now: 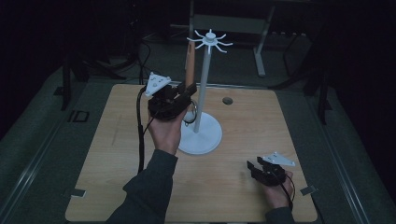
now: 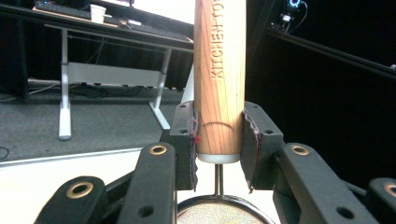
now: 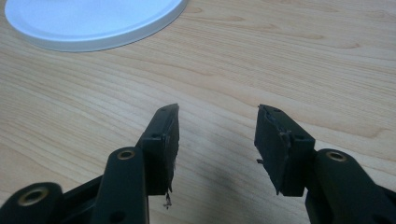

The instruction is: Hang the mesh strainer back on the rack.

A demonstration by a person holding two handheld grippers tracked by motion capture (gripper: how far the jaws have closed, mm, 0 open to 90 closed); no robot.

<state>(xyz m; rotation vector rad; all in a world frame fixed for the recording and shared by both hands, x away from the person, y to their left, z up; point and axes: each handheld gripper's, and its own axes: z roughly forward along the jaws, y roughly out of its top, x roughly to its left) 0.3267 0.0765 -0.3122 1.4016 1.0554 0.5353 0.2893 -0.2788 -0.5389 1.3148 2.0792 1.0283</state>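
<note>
While the left gripper (image 1: 186,93) is held up over the far-left part of the desk (image 1: 243,140), its jaws are clamped on a wooden handle (image 1: 190,67) that stands upright, just left of the rack's pole. In the left gripper view the handle (image 2: 219,79) sits betw. both pads (image 2: 192,140), touching each, w/ "KITCHEN TO…" printed along it; its lower end has a metal cap, and a thin metal stem runs down to a round mesh strainer (image 2: 219,214) at the bottom edge, partly cut off. From the high view the strainer ring (image 1: 190,115) hangs beside the pole, just above the rack's base. The left hand (image 1: 167,130) wraps the gripper from below, sleeve coming in from the near edge; a black cable (image 1: 139,135) trails down the left side of the arm.

White hook rack (image 1: 204,93): round base near the desk's centre, pole upright, spoked hooks at top. The handle top reaches close to the hooks; can't tell if it touches one.

Right gripper (image 1: 252,169) rests low near the desk's near-right corner, held by the right hand (image 1: 276,193). Its jaws are apart w/ nothing betw. them. In the right gripper view, bare wood shows in the gap, and the rack's white base (image 3: 93,21) lies ahead at upper left, well apart.

A small dark round spot (image 1: 227,100) sits near the far edge, right of the pole.
</note>
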